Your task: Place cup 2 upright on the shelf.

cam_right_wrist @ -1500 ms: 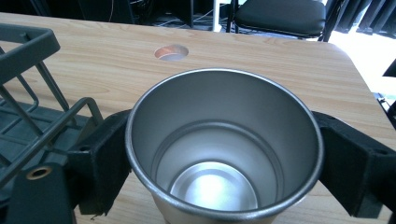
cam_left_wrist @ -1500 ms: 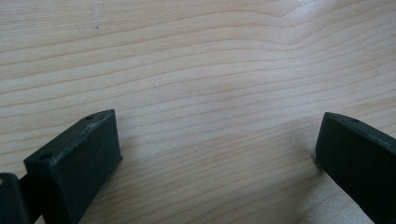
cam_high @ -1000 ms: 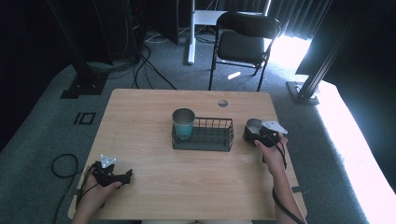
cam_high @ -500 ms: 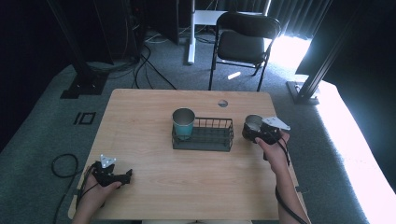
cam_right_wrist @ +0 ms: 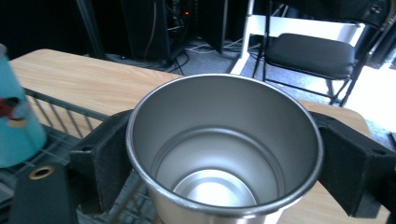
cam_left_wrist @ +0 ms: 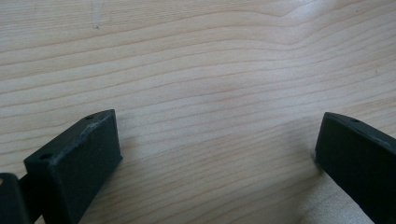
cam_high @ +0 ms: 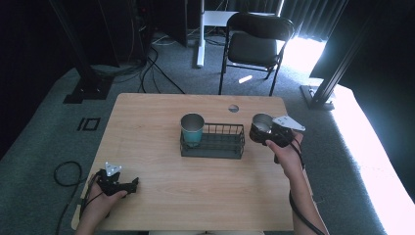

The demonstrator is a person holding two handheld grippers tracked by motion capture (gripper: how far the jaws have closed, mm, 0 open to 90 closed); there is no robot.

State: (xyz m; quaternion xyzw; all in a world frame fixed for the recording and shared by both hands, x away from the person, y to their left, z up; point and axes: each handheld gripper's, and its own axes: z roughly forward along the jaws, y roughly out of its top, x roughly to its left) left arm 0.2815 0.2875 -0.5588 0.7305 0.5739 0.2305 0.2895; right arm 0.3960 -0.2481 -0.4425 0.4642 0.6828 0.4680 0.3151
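Observation:
My right gripper is shut on a steel cup, held upright in the air just right of the black wire basket. In the right gripper view the empty steel cup sits between both jaws, which press its sides. A teal cup stands upright in the basket's left end, and the teal cup shows at the left edge beside the basket wires. My left gripper rests open on the table near the front left corner. Bare wood lies between its spread jaws.
A round cable hole is in the table near its far edge. A black folding chair stands on the carpet beyond the table. Cables and stand bases lie on the floor at the far left.
The right gripper has carried the steel cup a little to the left, toward the basket's right end. The left gripper has stayed put.

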